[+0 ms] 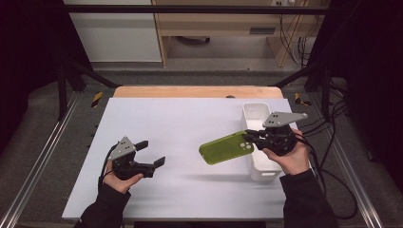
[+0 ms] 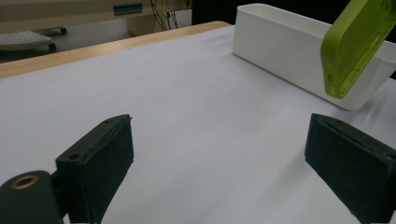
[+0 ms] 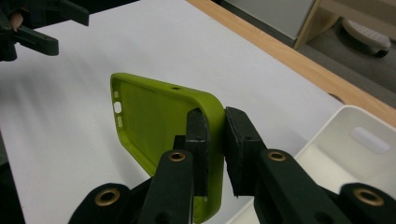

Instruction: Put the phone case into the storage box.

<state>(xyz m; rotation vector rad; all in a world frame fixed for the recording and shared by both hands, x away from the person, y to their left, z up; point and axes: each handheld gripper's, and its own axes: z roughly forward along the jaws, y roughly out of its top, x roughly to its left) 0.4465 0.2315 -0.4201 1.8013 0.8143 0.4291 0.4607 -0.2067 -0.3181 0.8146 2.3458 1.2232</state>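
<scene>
The right gripper (image 1: 252,137) clamps the green phone case (image 1: 226,147) by the rim at its camera-hole end, its jaws pressed on either side of the case wall — the right gripper view shows this plainly. The case hangs in the air above the white table (image 1: 180,123), just left of the white bin (image 1: 260,166). Its long axis runs nearly level, from the gripper out to the left and slightly toward the person, so the free end points toward the table's middle. The left gripper (image 1: 154,153) sits low near the table's left side, jaws spread wide with nothing between them.
</scene>
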